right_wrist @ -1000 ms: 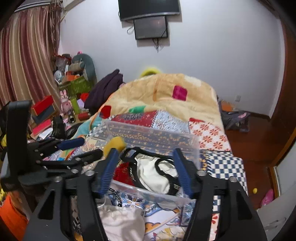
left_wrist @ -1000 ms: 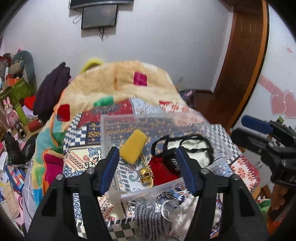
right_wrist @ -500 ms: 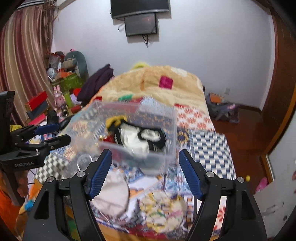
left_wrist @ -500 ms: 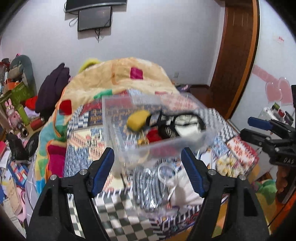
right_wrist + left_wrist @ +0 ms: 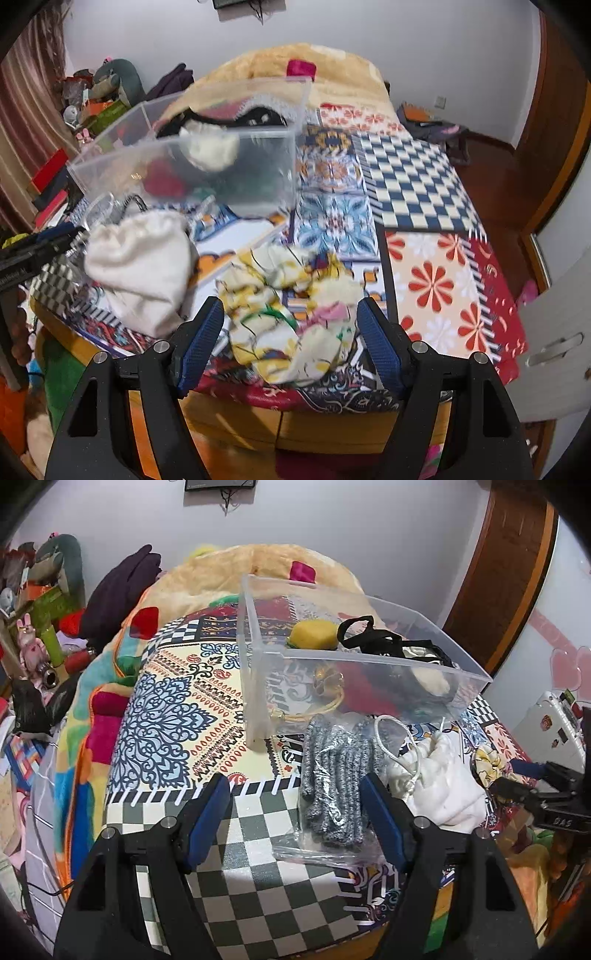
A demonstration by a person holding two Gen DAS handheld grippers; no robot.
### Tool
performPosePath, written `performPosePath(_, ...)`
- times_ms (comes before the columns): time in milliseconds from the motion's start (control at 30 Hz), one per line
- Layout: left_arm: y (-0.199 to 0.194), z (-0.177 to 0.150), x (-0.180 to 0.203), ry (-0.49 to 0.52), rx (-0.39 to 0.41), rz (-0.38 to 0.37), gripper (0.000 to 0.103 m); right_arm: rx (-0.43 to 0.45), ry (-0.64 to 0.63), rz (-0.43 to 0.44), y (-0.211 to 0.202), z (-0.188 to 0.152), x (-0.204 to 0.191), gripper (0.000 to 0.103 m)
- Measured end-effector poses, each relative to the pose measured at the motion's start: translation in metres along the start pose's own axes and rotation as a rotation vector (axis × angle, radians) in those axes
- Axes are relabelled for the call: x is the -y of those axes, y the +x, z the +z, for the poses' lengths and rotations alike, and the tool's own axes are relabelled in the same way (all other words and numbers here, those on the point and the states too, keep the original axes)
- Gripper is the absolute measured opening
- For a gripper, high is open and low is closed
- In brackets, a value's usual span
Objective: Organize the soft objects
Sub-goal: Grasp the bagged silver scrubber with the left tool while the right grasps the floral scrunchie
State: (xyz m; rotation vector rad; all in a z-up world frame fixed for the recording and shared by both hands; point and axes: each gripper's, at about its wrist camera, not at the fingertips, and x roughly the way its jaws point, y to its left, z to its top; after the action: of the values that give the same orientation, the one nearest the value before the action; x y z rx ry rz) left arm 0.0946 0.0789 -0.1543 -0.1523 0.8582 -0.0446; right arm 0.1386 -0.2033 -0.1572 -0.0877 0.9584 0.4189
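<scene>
A clear plastic box [image 5: 369, 657] [image 5: 258, 166] stands on the patchwork bed, holding a yellow sponge [image 5: 314, 635], a black-strapped white piece [image 5: 388, 642] and a red item [image 5: 362, 686]. In front of it lie grey knitted gloves [image 5: 332, 782] in a clear bag, a white drawstring pouch [image 5: 443, 790] [image 5: 140, 266] and a floral cloth [image 5: 288, 314]. My left gripper [image 5: 293, 781] hovers over the bag; its jaws are closing, and the gloves lie by the right finger with no pad pressing. My right gripper [image 5: 290, 302] is open above the floral cloth.
The bed's wooden front edge [image 5: 295, 424] lies just below both grippers. A beige blanket [image 5: 258, 565] and a dark garment [image 5: 122, 587] are heaped at the far end. Toys and boxes [image 5: 33, 627] crowd the floor on the left. A wooden door [image 5: 509, 572] stands at the right.
Both grippers have drawn back from the clear box and sunk toward the bed's near edge. The gloves and the floral cloth now show between their fingers instead of the box.
</scene>
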Motion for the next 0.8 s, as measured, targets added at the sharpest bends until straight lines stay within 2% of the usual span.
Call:
performPosePath(33,0.001,0.000,0.001,0.004,-0.003,-0.008,0.069,-0.005,0.004,0.006,0.001,-0.001,0.001,0.071)
performPosePath(100,0.004,-0.001,0.003,0.007,-0.010,-0.021,0.063,-0.015,0.003,0.018,0.003,-0.003,0.001,0.055)
performPosePath(233,0.008,-0.001,0.006,0.002,-0.020,-0.063,0.051,-0.004,-0.002,0.025,0.002,-0.004,-0.001,0.037)
performPosePath(300,0.009,0.000,0.007,-0.001,-0.027,-0.094,0.038,0.003,-0.004,0.027,0.001,-0.005,-0.002,0.027)
performPosePath(367,0.009,0.000,0.008,0.000,-0.030,-0.115,0.030,0.010,-0.003,0.031,0.000,-0.006,-0.002,0.022)
performPosePath(500,0.005,-0.002,0.015,0.041,-0.005,-0.082,0.024,0.036,0.001,0.043,-0.004,-0.006,-0.003,0.016)
performPosePath(800,-0.024,-0.002,0.021,0.066,0.062,-0.052,0.021,0.140,-0.015,0.049,-0.032,0.010,-0.015,0.015)
